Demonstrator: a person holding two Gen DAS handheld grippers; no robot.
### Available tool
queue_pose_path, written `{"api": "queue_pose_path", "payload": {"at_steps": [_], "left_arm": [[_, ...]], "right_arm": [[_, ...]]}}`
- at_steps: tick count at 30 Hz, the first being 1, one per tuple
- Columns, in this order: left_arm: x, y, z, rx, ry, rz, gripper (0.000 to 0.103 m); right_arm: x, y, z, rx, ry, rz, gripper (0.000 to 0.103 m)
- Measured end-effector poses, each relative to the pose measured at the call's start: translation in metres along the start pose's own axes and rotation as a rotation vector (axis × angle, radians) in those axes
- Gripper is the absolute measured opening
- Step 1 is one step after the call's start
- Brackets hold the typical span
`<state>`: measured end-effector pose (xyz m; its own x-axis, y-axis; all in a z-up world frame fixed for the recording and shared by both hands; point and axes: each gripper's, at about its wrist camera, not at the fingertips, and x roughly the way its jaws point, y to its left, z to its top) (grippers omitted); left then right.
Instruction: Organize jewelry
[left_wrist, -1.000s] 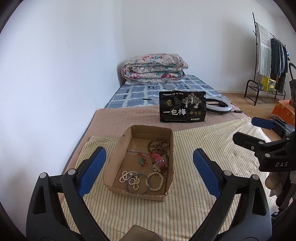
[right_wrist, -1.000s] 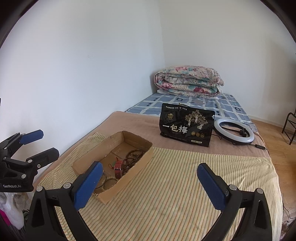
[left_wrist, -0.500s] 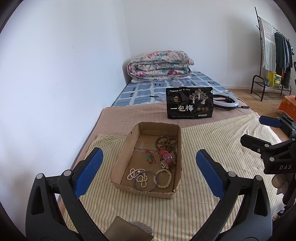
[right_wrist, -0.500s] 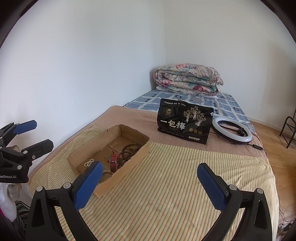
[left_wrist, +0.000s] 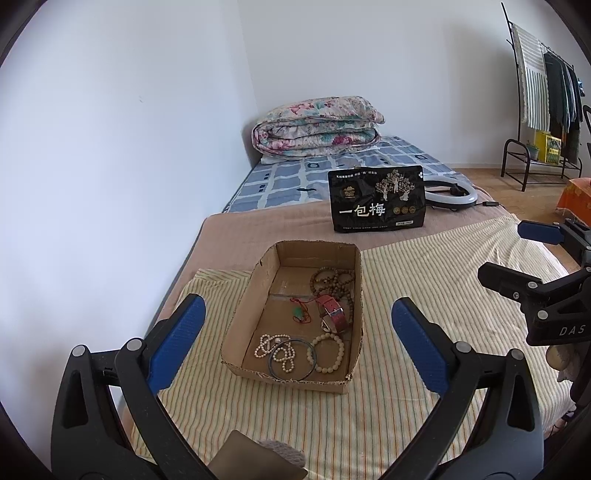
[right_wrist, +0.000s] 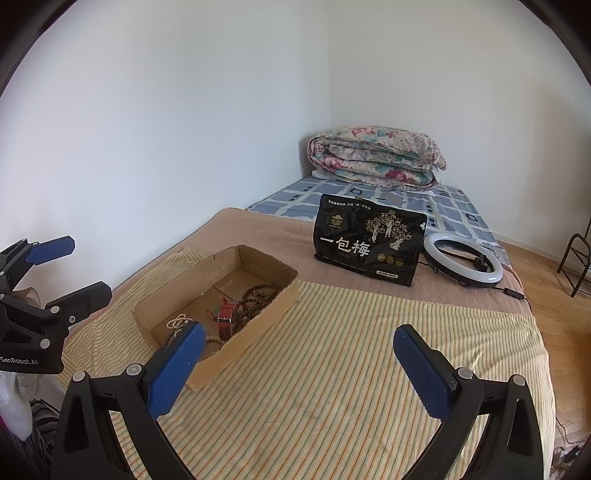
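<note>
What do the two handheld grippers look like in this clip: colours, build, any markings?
Both are matte black plastic frames with silver rivets and two splayed fingers tipped with textured blue pads. The left gripper shows white "GenRobot.AI" lettering on its body in the right wrist view. The right gripper carries white "DAS" lettering in the left wrist view. No cables or sleeves are visible.

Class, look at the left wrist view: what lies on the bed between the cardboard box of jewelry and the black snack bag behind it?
Nothing: between the cardboard box and the black snack bag only bare brown blanket shows. The left wrist view shows it best; the right wrist view agrees.
</note>
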<state>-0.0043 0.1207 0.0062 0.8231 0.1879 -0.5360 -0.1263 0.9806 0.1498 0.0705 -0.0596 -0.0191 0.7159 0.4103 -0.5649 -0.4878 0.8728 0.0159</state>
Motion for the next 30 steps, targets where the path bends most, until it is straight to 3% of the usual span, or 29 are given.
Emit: {"api": "queue_pose_path", "payload": {"at_steps": [30], "left_arm": [[0.003, 0.0004, -0.0025, 0.002, 0.004, 0.014, 0.103]], "right_arm": [[-0.0024, 0.0, -0.0029, -0.015, 0.015, -0.003, 0.103]]}}
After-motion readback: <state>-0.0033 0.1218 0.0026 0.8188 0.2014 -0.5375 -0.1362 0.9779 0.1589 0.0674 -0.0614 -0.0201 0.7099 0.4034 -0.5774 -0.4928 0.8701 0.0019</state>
